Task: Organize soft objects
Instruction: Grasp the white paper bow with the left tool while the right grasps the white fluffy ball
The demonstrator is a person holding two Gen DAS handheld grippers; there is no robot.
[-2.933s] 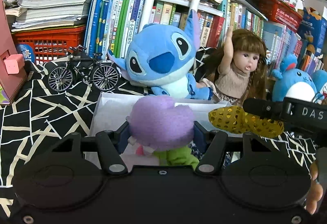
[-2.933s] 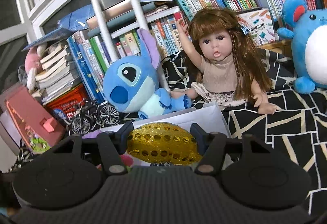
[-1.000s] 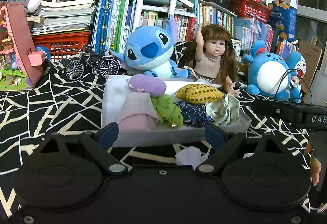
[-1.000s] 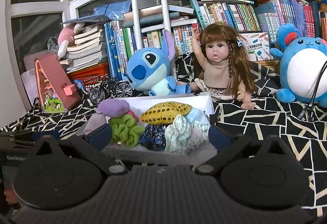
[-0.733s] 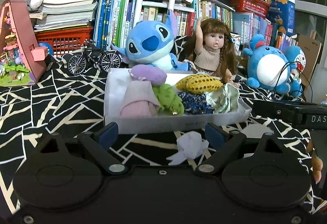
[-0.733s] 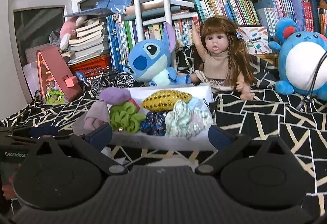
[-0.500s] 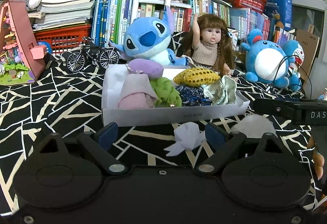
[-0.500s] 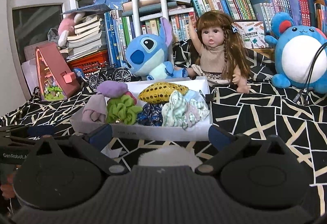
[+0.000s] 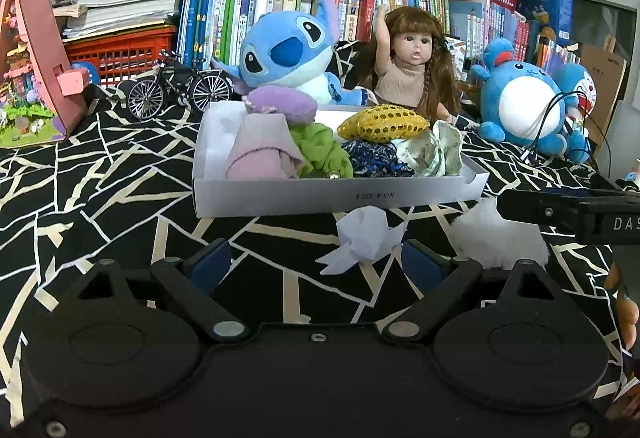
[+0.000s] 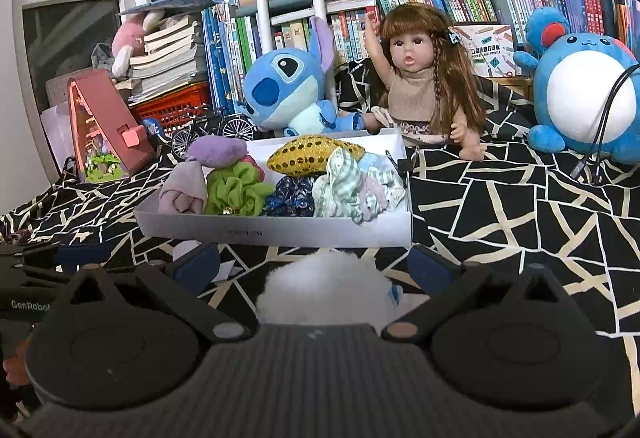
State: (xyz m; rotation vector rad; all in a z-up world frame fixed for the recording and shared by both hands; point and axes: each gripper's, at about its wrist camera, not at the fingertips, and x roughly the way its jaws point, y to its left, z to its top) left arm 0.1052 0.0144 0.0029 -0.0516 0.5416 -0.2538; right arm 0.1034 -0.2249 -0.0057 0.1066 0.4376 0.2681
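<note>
A white box on the black patterned cloth holds a purple plush, a pink cloth, a green scrunchie, a gold sequin piece, a dark blue scrunchie and a checked scrunchie. In front of the box lie a crumpled white cloth and a white fluffy ball. My left gripper is open, with the white cloth just ahead of its jaws. My right gripper is open around the fluffy ball; the pads stand clear of it.
Behind the box sit a blue Stitch plush, a doll and a round blue plush with a black cable across it. A toy bicycle and a pink model house stand at the left. Bookshelves fill the back.
Both grippers let go of the purple plush and the gold piece into the box, opened, drew back and sank. The white cloth and the fluffy ball have come into view before them.
</note>
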